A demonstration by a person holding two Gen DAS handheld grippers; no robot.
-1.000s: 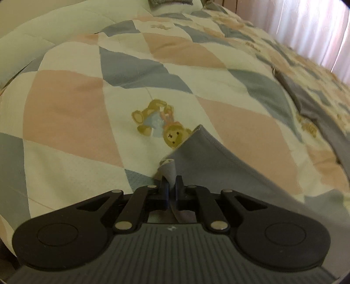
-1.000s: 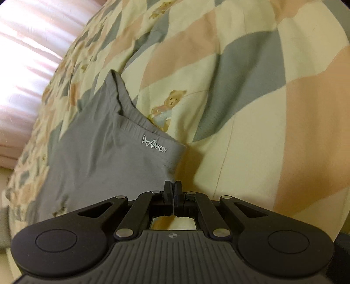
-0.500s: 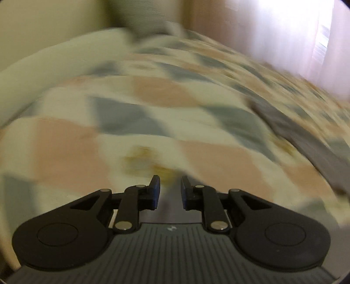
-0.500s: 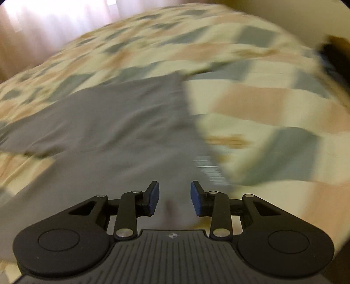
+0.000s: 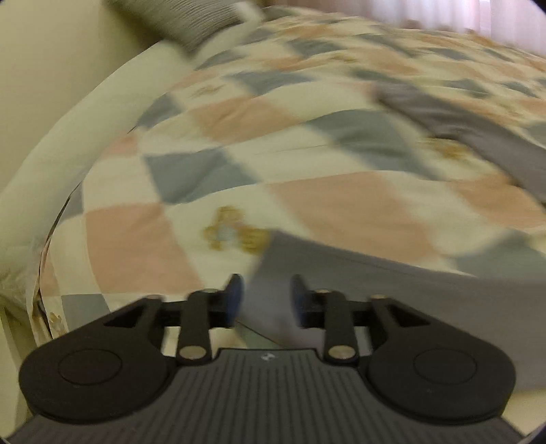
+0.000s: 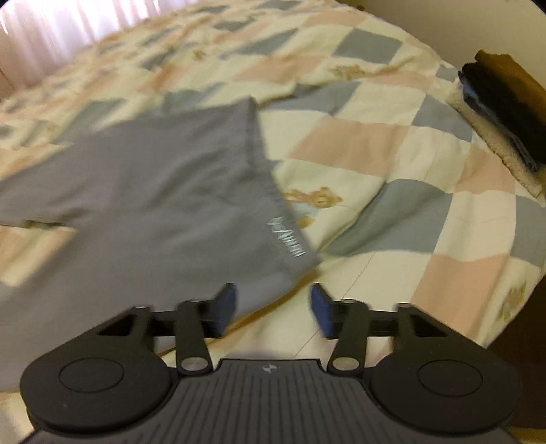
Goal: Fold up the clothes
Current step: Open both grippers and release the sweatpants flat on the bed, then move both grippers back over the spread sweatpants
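Left hand-held gripper [image 5: 265, 300] hovering released, fingers apart, grasping nothing; grey garment [image 6: 153, 205] corner lying just below it at lower centre of frame.

Right hand-held gripper [image 6: 273, 309] likewise released, above waistband corner with pale logo [image 6: 288, 240].

Garment lying spread on quilt-covered bed [image 6: 392, 157].

Risks:
- loose corner slipping or bunching if fingers closing short of edge
- fingers pinching quilt along with cloth, quilt being soft and rumpled

Views:
- right view alone showing logo, stack of dark folded clothes [image 6: 505, 106] at upper right
- left view alone showing striped pillow [image 5: 184, 17] at upper left; both blurring
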